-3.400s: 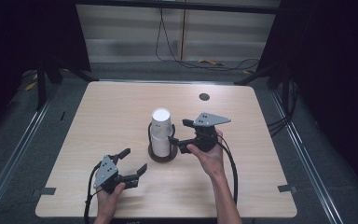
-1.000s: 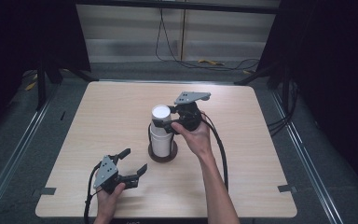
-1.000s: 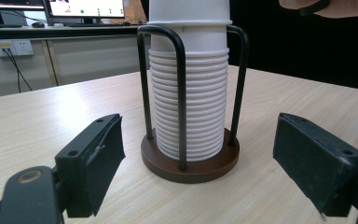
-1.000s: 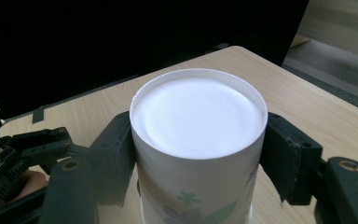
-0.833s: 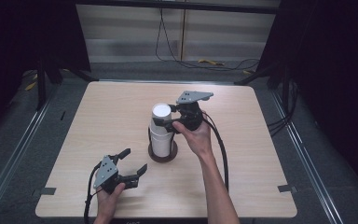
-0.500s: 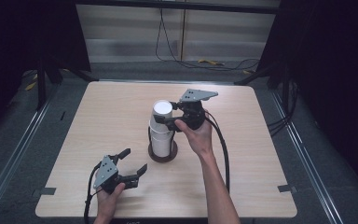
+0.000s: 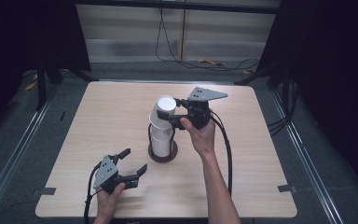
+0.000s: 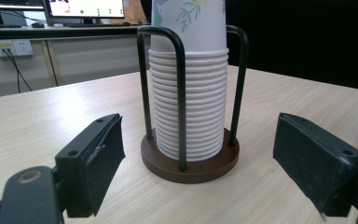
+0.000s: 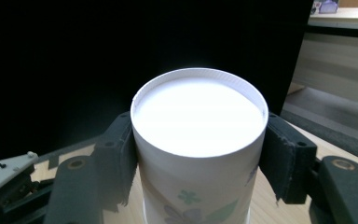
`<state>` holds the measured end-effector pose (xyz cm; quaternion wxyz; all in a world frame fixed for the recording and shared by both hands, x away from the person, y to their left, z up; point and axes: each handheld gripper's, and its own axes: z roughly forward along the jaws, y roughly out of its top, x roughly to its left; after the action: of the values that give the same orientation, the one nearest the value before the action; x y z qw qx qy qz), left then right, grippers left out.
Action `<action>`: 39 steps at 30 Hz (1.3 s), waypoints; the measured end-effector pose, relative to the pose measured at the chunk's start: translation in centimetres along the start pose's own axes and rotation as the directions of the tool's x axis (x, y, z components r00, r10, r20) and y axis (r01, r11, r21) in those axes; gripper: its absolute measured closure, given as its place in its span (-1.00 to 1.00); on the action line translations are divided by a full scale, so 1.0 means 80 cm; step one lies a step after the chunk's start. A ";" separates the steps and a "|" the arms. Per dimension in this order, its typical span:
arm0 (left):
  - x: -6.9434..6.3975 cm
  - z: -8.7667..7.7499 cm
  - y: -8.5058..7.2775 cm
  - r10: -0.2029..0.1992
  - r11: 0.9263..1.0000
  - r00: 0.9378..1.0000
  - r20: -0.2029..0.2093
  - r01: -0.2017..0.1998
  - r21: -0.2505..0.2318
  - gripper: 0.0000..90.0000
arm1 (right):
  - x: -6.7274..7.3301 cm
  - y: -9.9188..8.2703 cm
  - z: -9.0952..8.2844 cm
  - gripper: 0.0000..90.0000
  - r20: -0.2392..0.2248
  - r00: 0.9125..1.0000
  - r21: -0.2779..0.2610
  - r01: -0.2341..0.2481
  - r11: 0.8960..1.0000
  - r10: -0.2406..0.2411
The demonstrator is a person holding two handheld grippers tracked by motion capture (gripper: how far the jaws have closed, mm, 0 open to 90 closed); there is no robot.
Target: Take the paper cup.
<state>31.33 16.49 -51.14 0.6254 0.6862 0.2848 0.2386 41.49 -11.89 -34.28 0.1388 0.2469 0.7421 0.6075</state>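
One upturned paper cup (image 9: 198,154) clamped between just-closing right gripper (image 7: 175,108) pads, stack of nested cups (image 8: 189,105) in wire cup holder (image 8: 189,161) beneath, left gripper (image 7: 133,162) wide open, holding nothing

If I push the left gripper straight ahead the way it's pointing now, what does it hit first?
Most likely the cup holder: its brown base and black wire uprights sit dead centre between the open jaws of the left gripper, with the stack of paper cups inside. Bare table lies between; depth is hard to judge.
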 end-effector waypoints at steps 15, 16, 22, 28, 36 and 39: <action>0.000 0.000 0.000 -0.001 1.000 1.000 0.000 0.001 0.000 -0.64 | -0.002 0.000 -0.017 -0.20 0.015 1.000 -0.079 -0.010 0.997 0.011; 0.000 0.000 0.000 -0.001 1.000 1.000 0.000 0.001 0.000 -0.64 | -0.002 0.000 -0.019 -0.20 0.016 1.000 -0.085 -0.013 0.996 0.015; 0.003 0.000 0.000 -0.003 1.000 1.000 -0.006 0.003 0.005 -0.64 | -0.002 -0.002 -0.032 -0.20 0.026 0.999 -0.103 -0.026 0.994 0.029; 0.002 0.000 0.000 -0.002 1.000 1.000 -0.010 0.002 0.006 -0.64 | -0.005 -0.005 -0.047 -0.20 0.034 0.999 -0.121 -0.032 0.992 0.037; 0.002 0.001 0.001 0.009 1.000 1.000 0.000 -0.009 0.007 -0.65 | -0.004 -0.012 -0.062 -0.20 0.025 0.998 -0.135 -0.047 0.990 0.051; 0.003 0.001 0.001 0.016 1.000 1.000 0.007 -0.016 0.009 -0.65 | -0.004 -0.018 -0.068 -0.20 0.035 0.998 -0.140 -0.052 0.989 0.057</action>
<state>31.53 16.57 -51.09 0.6212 0.6922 0.2782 0.2400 38.72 -16.76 -34.50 0.1535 0.2686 0.6881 0.6563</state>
